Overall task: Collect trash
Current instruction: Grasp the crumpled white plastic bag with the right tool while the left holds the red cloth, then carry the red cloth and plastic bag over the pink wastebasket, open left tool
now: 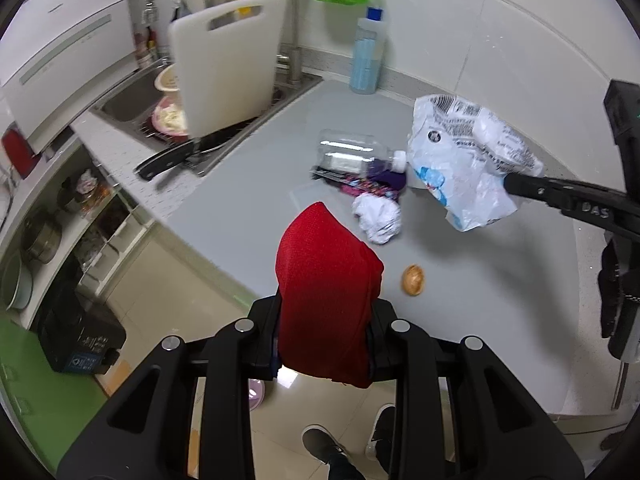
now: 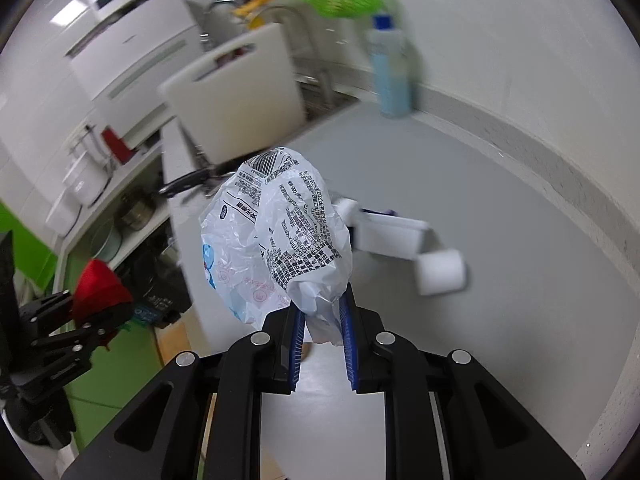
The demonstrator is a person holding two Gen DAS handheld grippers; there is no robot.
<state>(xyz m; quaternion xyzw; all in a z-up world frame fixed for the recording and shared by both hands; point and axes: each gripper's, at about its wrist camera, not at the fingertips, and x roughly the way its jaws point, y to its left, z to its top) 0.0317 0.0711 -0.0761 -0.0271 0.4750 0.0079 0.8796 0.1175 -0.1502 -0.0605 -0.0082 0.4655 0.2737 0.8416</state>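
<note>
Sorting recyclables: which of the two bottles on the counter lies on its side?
The clear plastic bottle mid-counter, white cap toward the held wrapper. The blue bottle stands upright by the wall.

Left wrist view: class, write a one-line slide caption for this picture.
Left tool grips a red cloth bag while the right tool lifts a crumpled plastic wrapper above the trash-strewn grey counter.

A crumpled white plastic bag [image 2: 276,240], printed with black text, a barcode and blue patches, hangs in the air above the tabletop [image 1: 480,320], pinched at its lower end. A red mesh bag [image 1: 326,300] stands upright over the tabletop's front edge, clamped at its base. On the tabletop near its middle lie a clear bottle [image 1: 352,154] on its side, a dark printed wrapper [image 1: 360,186] touching it, and a white paper wad [image 1: 378,216]. A small brown shell-like scrap [image 1: 414,279] lies apart, nearer the front edge.
</note>
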